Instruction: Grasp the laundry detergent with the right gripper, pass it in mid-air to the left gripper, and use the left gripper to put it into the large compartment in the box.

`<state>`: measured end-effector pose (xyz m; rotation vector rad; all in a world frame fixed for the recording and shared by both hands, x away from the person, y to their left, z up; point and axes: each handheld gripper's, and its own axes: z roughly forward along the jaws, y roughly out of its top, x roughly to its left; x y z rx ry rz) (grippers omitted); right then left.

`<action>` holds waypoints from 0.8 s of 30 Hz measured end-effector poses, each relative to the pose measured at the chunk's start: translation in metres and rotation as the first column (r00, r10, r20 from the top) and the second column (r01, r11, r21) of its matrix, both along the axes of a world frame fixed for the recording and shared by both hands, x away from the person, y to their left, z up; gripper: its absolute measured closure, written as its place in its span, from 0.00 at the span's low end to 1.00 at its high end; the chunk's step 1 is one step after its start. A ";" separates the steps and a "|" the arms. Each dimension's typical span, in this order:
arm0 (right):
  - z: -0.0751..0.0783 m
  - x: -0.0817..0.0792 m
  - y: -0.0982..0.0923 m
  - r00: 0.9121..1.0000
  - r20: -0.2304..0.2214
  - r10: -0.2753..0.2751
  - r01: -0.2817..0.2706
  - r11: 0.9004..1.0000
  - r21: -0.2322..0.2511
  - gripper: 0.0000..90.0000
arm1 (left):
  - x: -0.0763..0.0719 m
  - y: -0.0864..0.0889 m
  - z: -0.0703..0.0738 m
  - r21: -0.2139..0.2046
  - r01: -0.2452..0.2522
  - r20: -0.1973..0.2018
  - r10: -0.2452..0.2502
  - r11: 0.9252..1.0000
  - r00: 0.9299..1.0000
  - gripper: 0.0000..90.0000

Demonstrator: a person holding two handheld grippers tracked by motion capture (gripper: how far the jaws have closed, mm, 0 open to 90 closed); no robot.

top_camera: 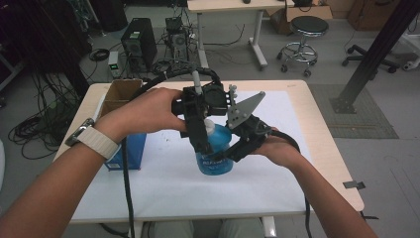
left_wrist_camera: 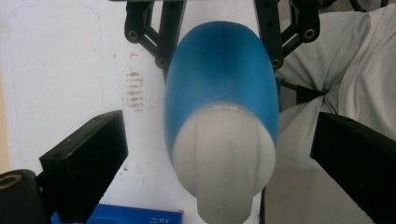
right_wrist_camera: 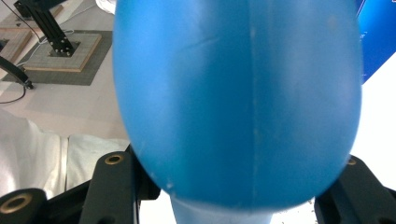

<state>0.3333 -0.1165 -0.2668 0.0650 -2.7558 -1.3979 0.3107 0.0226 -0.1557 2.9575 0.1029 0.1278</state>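
Observation:
A blue bottle (top_camera: 216, 157) with a white cap (top_camera: 209, 127) is held a little above the white mat at the table's middle. My right gripper (top_camera: 232, 151) comes in from the right and is shut on the bottle's body. From that gripper's own camera the blue bottle (right_wrist_camera: 238, 102) bulges between the jaws of my right gripper (right_wrist_camera: 236, 186). My left gripper (top_camera: 201, 143) reaches down from above at the cap. In the left gripper view my left gripper (left_wrist_camera: 222, 140) stands open, its jaws well apart on either side of the white cap (left_wrist_camera: 224, 163) and not touching it.
An open cardboard box (top_camera: 121, 93) and a blue carton (top_camera: 132, 148) stand at the table's left side. The white mat (top_camera: 163, 188) covers most of the tabletop (top_camera: 322, 148). Cables trail from both grippers toward the near edge.

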 end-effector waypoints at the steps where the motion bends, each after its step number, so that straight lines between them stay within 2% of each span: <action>1: 0.000 0.000 0.000 1.000 0.000 -0.001 0.001 1.000 -0.001 0.49 | 0.000 0.000 0.000 0.005 0.000 0.002 0.000 1.000 1.000 0.05; 8: 0.001 0.000 0.001 1.000 0.006 0.001 -0.001 1.000 0.004 0.49 | 0.000 -0.002 -0.007 0.021 0.004 0.007 -0.004 1.000 1.000 0.08; 14: 0.001 0.000 0.001 1.000 0.007 0.003 -0.003 1.000 0.003 0.49 | 0.001 -0.003 -0.009 0.012 0.011 -0.003 -0.011 1.000 1.000 0.16; 24: 0.001 0.000 0.002 1.000 0.005 0.005 -0.005 1.000 0.002 0.49 | 0.001 -0.003 -0.011 0.011 0.019 0.001 -0.019 1.000 1.000 0.22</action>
